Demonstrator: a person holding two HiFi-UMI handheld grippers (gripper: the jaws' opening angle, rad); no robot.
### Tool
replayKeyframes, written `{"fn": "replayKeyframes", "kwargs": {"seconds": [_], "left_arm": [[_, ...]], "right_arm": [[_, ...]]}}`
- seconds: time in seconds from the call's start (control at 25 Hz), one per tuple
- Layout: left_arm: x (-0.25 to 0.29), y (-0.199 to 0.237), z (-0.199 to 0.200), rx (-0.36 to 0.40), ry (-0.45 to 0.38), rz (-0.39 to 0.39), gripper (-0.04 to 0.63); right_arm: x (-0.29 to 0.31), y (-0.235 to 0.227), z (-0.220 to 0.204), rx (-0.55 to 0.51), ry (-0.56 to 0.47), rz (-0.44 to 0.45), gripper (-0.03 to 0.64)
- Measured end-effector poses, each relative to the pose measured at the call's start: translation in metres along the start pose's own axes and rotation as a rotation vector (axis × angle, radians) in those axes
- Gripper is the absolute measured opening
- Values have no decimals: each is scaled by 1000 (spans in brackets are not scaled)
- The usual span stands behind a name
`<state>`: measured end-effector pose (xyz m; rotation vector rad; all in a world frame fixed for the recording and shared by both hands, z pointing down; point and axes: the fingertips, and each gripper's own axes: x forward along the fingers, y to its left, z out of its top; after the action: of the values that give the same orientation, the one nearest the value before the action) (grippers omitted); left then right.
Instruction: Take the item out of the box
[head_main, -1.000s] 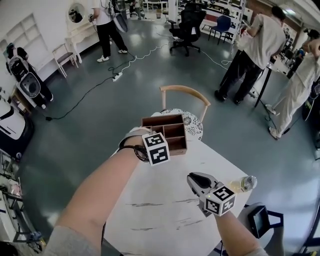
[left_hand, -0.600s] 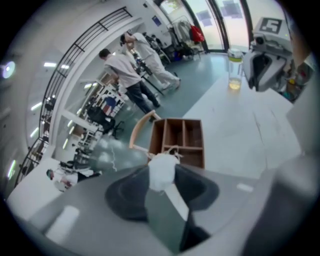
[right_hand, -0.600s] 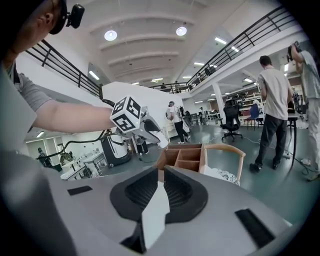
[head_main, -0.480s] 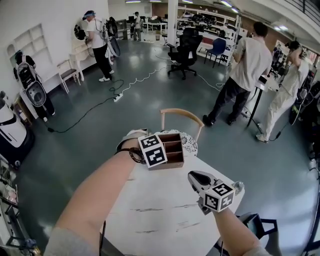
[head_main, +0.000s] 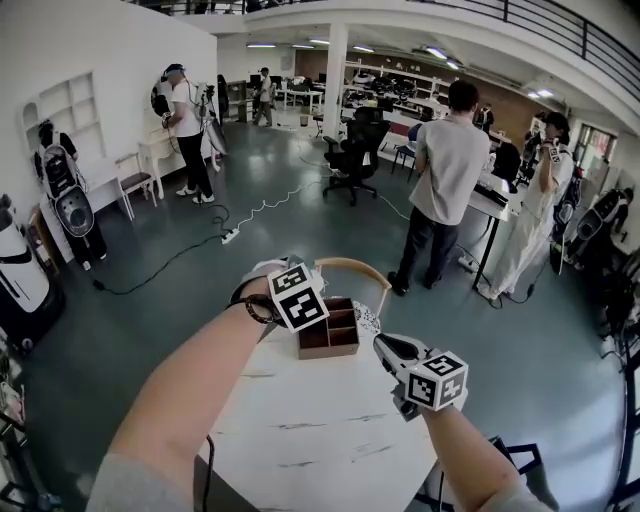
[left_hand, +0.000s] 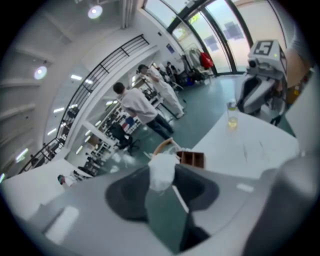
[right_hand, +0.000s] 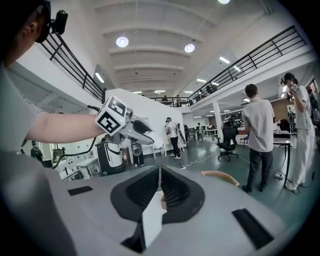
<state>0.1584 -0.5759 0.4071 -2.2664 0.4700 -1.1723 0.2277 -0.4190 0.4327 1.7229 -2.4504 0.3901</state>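
In the left gripper view a white crumpled item (left_hand: 161, 169) sits pinched at the tips of my left gripper (left_hand: 163, 186), held up in the air. Beyond it the brown wooden box (left_hand: 193, 159) with open compartments stands on the white round table (left_hand: 260, 145). In the head view my left gripper (head_main: 298, 295) hovers above and left of the box (head_main: 330, 333); its marker cube hides the item. My right gripper (head_main: 388, 347) is to the right of the box over the table, its jaws together with nothing in them (right_hand: 159, 184).
A wooden chair (head_main: 352, 270) with a patterned cushion stands behind the table. A glass of yellowish liquid (left_hand: 232, 116) is on the table's far side. Several people stand on the grey floor, the nearest (head_main: 440, 190) beyond the chair. An office chair (head_main: 352, 155) and a cable lie farther off.
The head view has tilted up toward the room. My left gripper has drawn up and left, away from the box. The glass has left the head view.
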Motion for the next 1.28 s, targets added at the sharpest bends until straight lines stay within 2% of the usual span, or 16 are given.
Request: {"fn": "replayKeyframes", "kwargs": {"seconds": [0.12,0.28,0.56,0.84,1.28], "left_arm": [[-43,17,15,-60,-101,15,164],[-99,29,33,-176,-255,20,164],[-179,41,26,-304,-431,36,164],[-238,43,2,-417,-560,9,164],[-283,5,8,-479,-643,-14,164]], "right_arm": [[-10,16,23,-11,-26,-16,9],[-25,34,52,-36,-53,-39,9],[-44,75,94,-91,-85,-74,9],[-54,103,120,-71,-113,-91,9],[-92,122,131,-88,-137,-78,9]]}}
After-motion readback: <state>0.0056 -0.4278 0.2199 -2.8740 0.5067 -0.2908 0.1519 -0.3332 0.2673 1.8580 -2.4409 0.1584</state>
